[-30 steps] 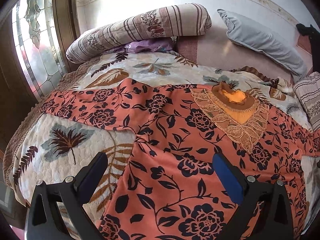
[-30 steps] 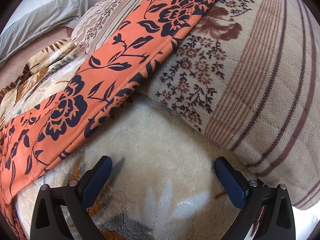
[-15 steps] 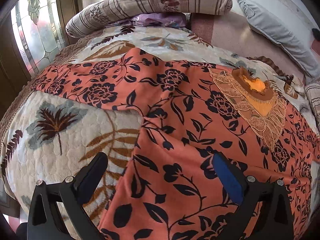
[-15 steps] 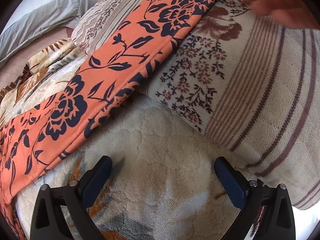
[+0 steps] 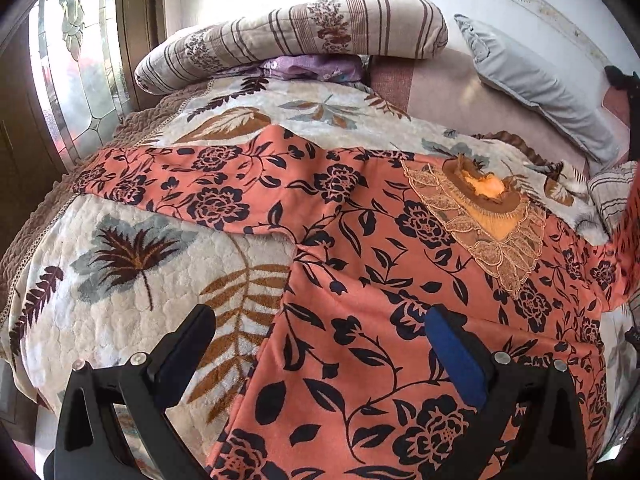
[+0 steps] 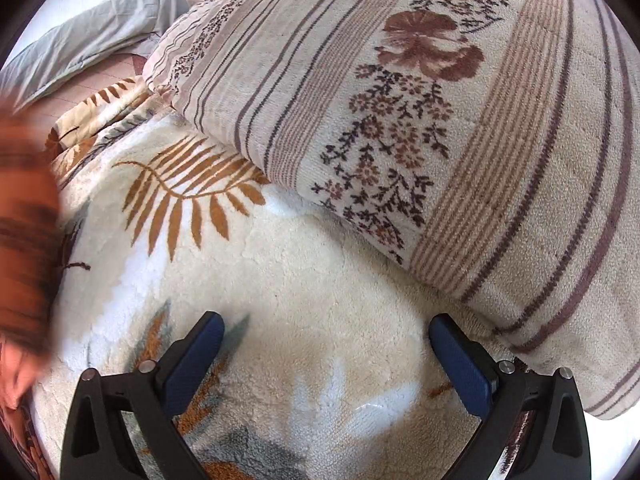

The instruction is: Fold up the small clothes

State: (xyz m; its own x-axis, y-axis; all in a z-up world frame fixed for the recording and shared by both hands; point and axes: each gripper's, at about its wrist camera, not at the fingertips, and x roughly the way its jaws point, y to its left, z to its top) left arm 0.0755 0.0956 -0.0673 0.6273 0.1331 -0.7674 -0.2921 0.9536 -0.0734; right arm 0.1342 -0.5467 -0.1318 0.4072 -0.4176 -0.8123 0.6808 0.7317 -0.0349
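Note:
An orange top with dark flowers (image 5: 360,288) lies spread on the bed, its lace collar (image 5: 480,216) toward the far right. One sleeve (image 5: 160,180) stretches to the left. The other sleeve (image 5: 628,248) is lifted at the right edge. My left gripper (image 5: 320,336) hangs open over the top's lower body, holding nothing. In the right wrist view that lifted sleeve (image 6: 24,232) is a blur at the left edge. My right gripper (image 6: 326,340) stands open above the bare blanket (image 6: 320,280), with nothing between its fingers.
A cream leaf-print blanket (image 5: 120,280) covers the bed. A striped bolster (image 5: 300,48) and grey pillow (image 5: 532,88) lie at the head. Another striped cushion (image 6: 440,120) sits close ahead of my right gripper. A leaded window (image 5: 68,72) is at the left.
A hand came in at the top right, and the sleeve that lay across the striped cushion has been pulled off it, now blurred at the left. My left gripper shifted slightly.

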